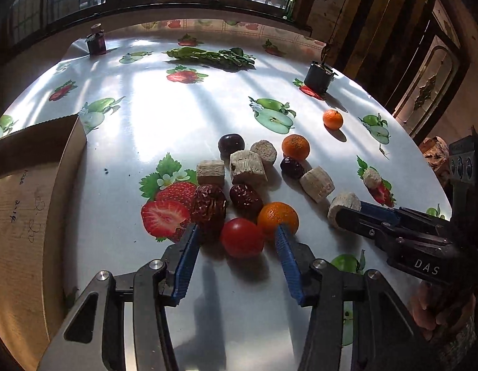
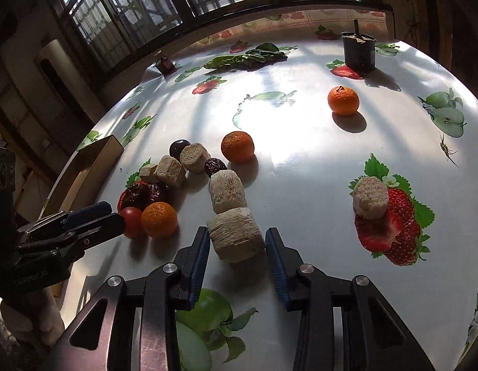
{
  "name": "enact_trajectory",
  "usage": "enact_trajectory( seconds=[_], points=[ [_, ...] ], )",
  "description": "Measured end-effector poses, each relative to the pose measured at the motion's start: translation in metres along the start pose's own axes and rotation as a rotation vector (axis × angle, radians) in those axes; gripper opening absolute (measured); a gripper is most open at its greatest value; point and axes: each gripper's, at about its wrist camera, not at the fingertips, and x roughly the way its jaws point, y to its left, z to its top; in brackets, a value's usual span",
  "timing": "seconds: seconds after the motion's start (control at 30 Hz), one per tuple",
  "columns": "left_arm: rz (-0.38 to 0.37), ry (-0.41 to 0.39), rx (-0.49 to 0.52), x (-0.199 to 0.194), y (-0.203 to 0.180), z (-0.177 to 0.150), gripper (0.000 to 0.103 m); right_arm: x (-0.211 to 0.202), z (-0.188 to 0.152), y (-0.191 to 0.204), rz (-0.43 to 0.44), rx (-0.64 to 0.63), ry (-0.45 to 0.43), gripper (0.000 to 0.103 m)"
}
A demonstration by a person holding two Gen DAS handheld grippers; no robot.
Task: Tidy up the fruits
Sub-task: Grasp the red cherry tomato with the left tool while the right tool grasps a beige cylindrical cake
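Observation:
My left gripper [image 1: 237, 232] is open around a red cherry tomato [image 1: 242, 237], not gripping it. An orange [image 1: 278, 219] and wrinkled red dates [image 1: 208, 208] touch the tomato's far side. My right gripper [image 2: 237, 238] is open, its pads on either side of a beige cut cylinder [image 2: 235, 235] without squeezing it. It shows from the side in the left wrist view [image 1: 350, 213]. More beige chunks [image 2: 227, 191], a dark plum [image 2: 178, 148] and two more oranges [image 2: 238, 146] [image 2: 343, 100] lie on the fruit-print tablecloth [image 2: 300, 154].
A cardboard box [image 1: 25, 204] stands at the left table edge. Leafy greens [image 1: 211, 56], a small dark jar [image 1: 96, 43] and a black cup [image 1: 319, 77] sit at the far side. One beige chunk [image 2: 370, 197] lies apart on the right.

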Motion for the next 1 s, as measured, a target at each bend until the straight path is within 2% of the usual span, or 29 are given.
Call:
enact_trajectory(
  seconds=[0.33, 0.4, 0.57, 0.67, 0.83, 1.0],
  points=[
    [-0.054, -0.014, -0.033, 0.009, 0.006, -0.001, 0.044, -0.001, -0.003, 0.003, -0.018, -0.015, -0.004, 0.04],
    [-0.071, -0.011, -0.034, 0.009, 0.007, -0.002, 0.029, 0.001, -0.004, 0.004, -0.031, -0.021, -0.003, 0.04],
    [-0.056, -0.013, -0.02, 0.002, 0.005, -0.006, 0.029, 0.003, -0.006, 0.013, -0.089, -0.071, -0.02, 0.037],
    [-0.065, -0.034, -0.034, -0.015, 0.012, -0.008, 0.029, 0.001, -0.007, 0.017, -0.121, -0.082, -0.021, 0.036],
    [-0.082, -0.106, -0.075, -0.059, 0.036, -0.008, 0.029, -0.023, -0.004, 0.031, -0.12, -0.063, -0.054, 0.036],
    [-0.087, -0.172, -0.136, -0.108, 0.076, -0.003, 0.029, -0.053, 0.008, 0.081, -0.078, -0.123, -0.106, 0.036]
  ],
)
